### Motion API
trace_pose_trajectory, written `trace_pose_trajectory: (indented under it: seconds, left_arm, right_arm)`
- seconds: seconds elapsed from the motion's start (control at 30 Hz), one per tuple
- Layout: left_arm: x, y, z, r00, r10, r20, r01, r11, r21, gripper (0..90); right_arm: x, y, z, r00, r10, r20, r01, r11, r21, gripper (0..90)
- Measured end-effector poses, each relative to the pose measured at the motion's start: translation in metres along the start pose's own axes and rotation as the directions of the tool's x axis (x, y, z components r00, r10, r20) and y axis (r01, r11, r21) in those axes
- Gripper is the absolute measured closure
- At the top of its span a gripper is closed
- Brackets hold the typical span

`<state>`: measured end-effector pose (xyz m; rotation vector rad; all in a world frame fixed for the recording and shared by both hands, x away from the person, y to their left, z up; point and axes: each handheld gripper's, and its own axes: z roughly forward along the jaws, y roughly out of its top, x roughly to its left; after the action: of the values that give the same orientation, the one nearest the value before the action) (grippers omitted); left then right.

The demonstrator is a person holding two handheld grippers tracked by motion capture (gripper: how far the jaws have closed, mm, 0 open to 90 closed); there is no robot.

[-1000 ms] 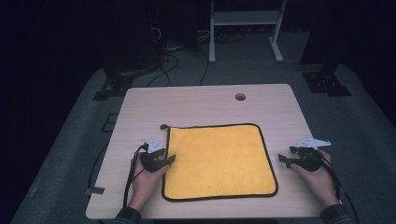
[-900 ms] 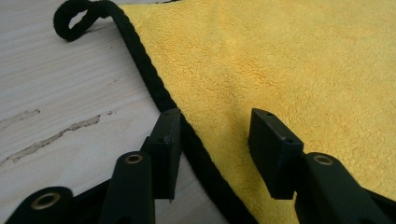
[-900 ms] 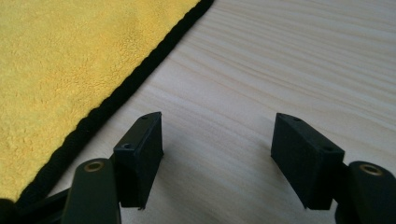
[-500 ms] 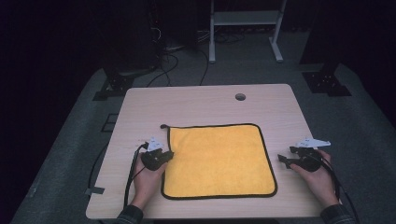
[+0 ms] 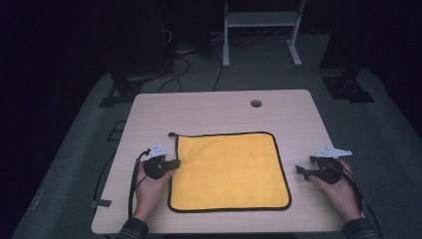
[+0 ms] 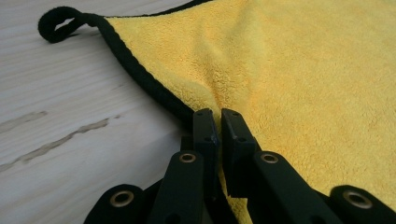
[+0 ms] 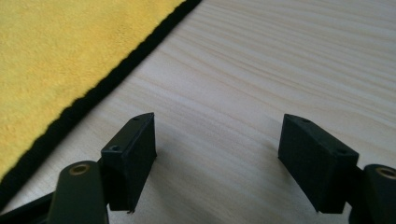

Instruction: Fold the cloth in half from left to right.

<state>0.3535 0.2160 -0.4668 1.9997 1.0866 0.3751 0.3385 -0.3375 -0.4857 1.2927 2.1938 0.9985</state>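
Yellow cloth (image 6: 299, 70) — cropped at frame edges

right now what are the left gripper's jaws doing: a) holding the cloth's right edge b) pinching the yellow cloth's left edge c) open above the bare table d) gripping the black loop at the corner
b: in the left gripper view the left gripper has its jaws closed on a puckered fold of the yellow cloth at its black-trimmed left edge.

Overhead forward-down; two close tabletop views
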Motion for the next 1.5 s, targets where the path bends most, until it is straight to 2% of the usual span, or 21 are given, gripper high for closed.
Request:
trace_pose_trajectory:
  seconds: [0.1, 0.23, 0.4, 0.6, 0.7, 0.93, 1.0, 1.2, 1.33, 1.4, 1.5]
  left_arm:
    - [0.012, -0.001, -0.008, 0.9995, -0.022, -0.021, 0.022, 0.9998, -0.002, 85.2]
    - [0.019, 0.000, -0.015, 0.9988, -0.049, -0.004, 0.049, 0.9984, -0.030, 85.2]
    - [0.016, 0.006, -0.018, 0.9989, -0.045, 0.016, 0.046, 0.9974, -0.056, 85.2]
    - [0.010, 0.015, -0.020, 0.9969, -0.047, 0.064, 0.053, 0.9931, -0.104, 85.2]
    - [0.010, 0.019, -0.023, 0.9979, -0.027, 0.058, 0.033, 0.9942, -0.102, 85.2]
    - [0.024, 0.020, -0.040, 0.9971, -0.068, 0.034, 0.072, 0.9861, -0.150, 85.3]
    - [0.029, 0.020, -0.046, 0.9963, -0.082, 0.025, 0.085, 0.9812, -0.173, 85.2]
    - [0.039, 0.021, -0.061, 0.9950, -0.100, 0.003, 0.098, 0.9740, -0.204, 85.3]
    - [0.039, 0.025, -0.063, 0.9943, -0.102, 0.031, 0.106, 0.9711, -0.214, 85.3]
    - [0.035, 0.029, -0.063, 0.9926, -0.105, 0.061, 0.116, 0.9692, -0.217, 85.2]
    - [0.027, 0.036, -0.060, 0.9907, -0.093, 0.099, 0.112, 0.9707, -0.212, 85.2]
  right_arm:
    - [0.000, 0.000, 0.000, 1.0000, 0.000, 0.000, 0.000, 1.000, 0.000, 26.1]
    - [0.000, 0.000, 0.000, 1.0000, 0.001, 0.000, -0.001, 1.000, 0.000, 26.1]
    - [0.000, 0.000, 0.000, 1.0000, 0.001, 0.000, -0.001, 1.000, 0.000, 26.1]
    - [0.000, 0.000, 0.000, 1.0000, -0.001, 0.001, 0.001, 1.000, -0.001, 26.0]
    - [0.000, 0.000, 0.000, 1.0000, -0.001, 0.001, 0.001, 1.000, -0.001, 26.1]
    - [0.000, 0.000, 0.000, 1.0000, 0.000, 0.000, 0.000, 1.000, 0.000, 25.9]
    - [0.000, 0.000, 0.000, 1.0000, 0.000, -0.001, 0.000, 1.000, 0.000, 25.8]
    - [0.000, 0.000, 0.000, 1.0000, 0.001, -0.001, -0.001, 1.000, 0.000, 25.9]
    - [0.000, 0.000, 0.000, 1.0000, 0.000, -0.001, 0.000, 1.000, 0.000, 25.8]
    - [0.000, 0.000, 0.000, 1.0000, 0.000, -0.001, 0.000, 1.000, 0.000, 25.9]
    - [0.000, 0.000, 0.000, 1.0000, 0.000, 0.000, 0.000, 1.000, 0.000, 25.8]
